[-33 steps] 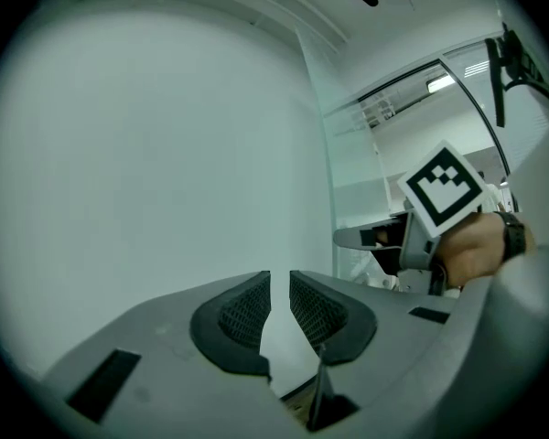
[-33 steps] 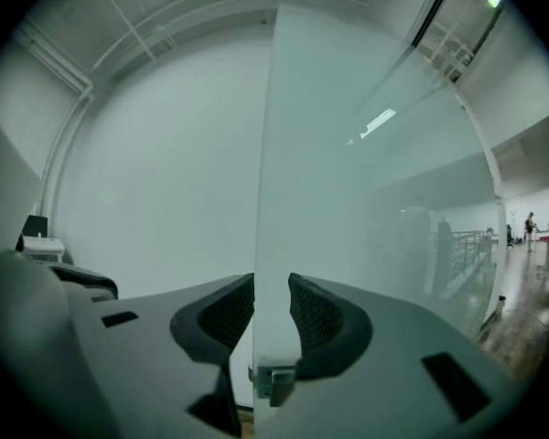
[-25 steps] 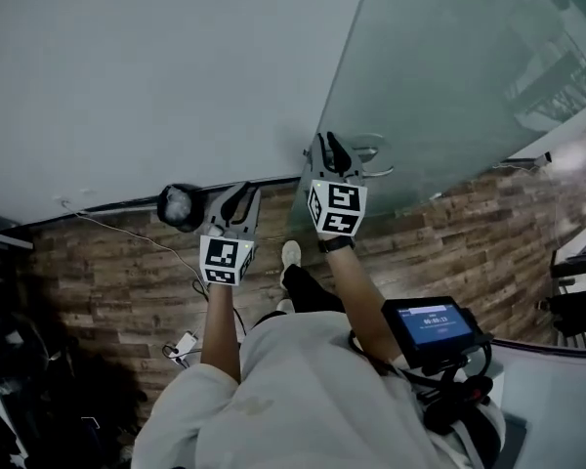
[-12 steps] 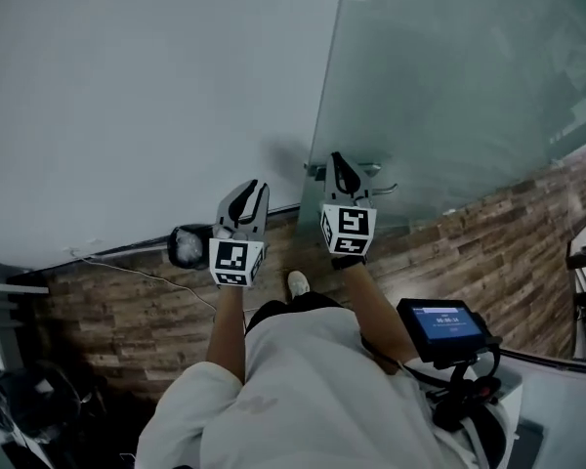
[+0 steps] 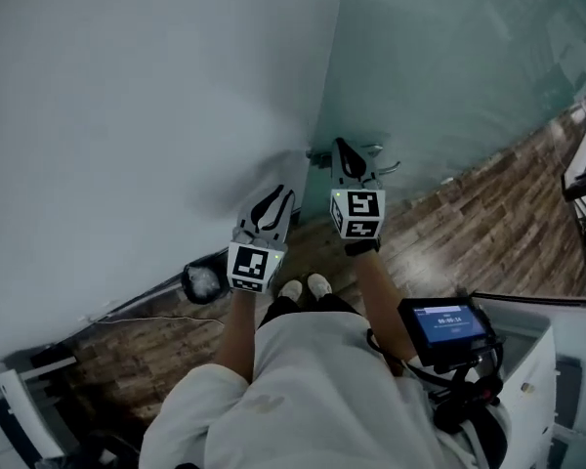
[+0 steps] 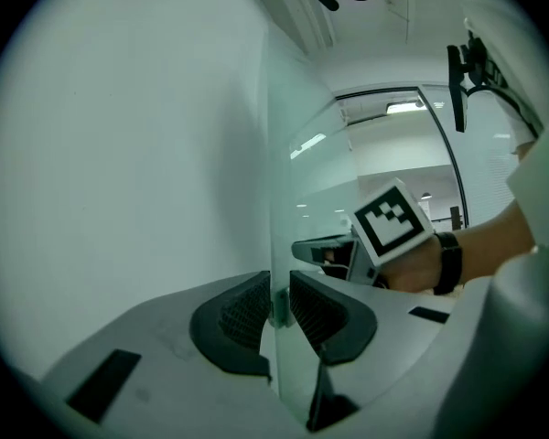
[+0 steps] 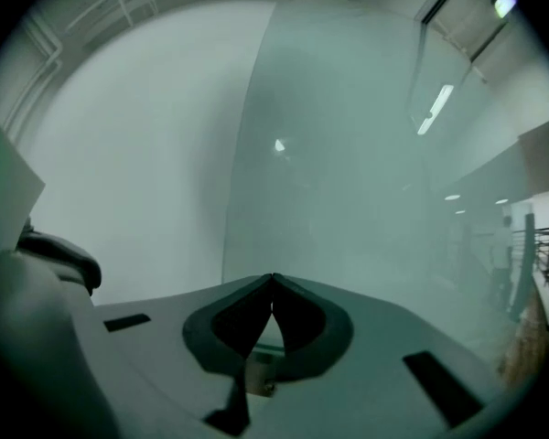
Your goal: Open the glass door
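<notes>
1. Black ribbed pads on our left gripper point(image 6: 276, 295) are standing a narrow gap apart, gripping nothing. The free edge of the glass door point(image 6: 316, 199) is lining up in that gap, and we cannot tell whether either pad is touching it.
2. Our right gripper point(image 7: 273, 282) has just been closing; its jaws are meeting at the tips with nothing between them, facing the pane.
3. From the head view, that gripper is hovering just beside the metal handle point(image 5: 386, 167), which is sitting near the door's edge by the white wall point(image 5: 127, 96), low above the wooden floor point(image 5: 469, 213).
4. We are judging the door as not yet swung open, since that edge is lying close along the wall.
5. We are worrying that closed jaws are giving us no hold on the handle, so a push or pull could slip off smooth metal or glass.
6. We are also risking a jam: with the edge lined up so tightly between the left pads, a sideways drift could scrape the glass or trap that gripper between door and wall.
</notes>
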Tool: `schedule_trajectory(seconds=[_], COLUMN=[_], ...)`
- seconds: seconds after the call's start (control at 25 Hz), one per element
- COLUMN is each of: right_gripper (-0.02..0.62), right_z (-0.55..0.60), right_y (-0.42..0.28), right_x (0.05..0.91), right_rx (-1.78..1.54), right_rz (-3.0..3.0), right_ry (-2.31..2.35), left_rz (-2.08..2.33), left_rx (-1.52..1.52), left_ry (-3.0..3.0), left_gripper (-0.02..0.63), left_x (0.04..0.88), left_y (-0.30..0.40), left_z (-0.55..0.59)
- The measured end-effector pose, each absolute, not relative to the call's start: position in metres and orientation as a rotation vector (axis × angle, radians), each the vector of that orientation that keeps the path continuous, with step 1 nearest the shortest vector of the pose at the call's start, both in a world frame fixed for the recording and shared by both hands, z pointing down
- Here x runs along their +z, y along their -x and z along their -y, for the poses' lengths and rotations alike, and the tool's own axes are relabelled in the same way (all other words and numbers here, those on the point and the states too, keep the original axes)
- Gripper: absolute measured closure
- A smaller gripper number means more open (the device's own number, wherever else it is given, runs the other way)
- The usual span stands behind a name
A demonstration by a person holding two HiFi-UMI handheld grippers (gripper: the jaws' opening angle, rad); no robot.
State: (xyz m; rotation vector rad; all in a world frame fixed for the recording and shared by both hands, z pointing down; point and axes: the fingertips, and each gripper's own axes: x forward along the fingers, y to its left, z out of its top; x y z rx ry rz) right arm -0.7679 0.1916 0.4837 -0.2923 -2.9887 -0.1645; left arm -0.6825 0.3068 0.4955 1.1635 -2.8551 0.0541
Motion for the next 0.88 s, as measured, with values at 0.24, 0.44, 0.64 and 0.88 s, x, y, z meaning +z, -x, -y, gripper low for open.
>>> schedule_trajectory(seconds=[0.24, 0.44, 0.64, 0.88], right_gripper=[0.591, 0.592, 0.592, 0.592], right_z=[-0.217, -0.149, -0.029, 0.035], right_y=[0.712, 0.654, 0.464, 0.272], right_x=[0.459, 0.452, 0.408, 0.358], right_rx=[-0.02, -0.045, 0.065, -0.114], right_rz=[3.037, 2.964, 2.964, 2.933], right_ry=[0.108, -0.049, -0.644, -1.169], left_rz=[2.675, 2.473, 2.173, 1.98], left_rx=[-0.05, -0.066, -0.137, -0.231], left_ry=[-1.7, -1.879, -2.159, -2.362], left_gripper=[0.555, 0.603, 0.603, 0.603], left_x=[0.404, 0.404, 0.386, 0.369], left_y=[0.647, 0.619, 0.489, 0.344], left_z=[-0.306, -0.212, -0.085, 0.01])
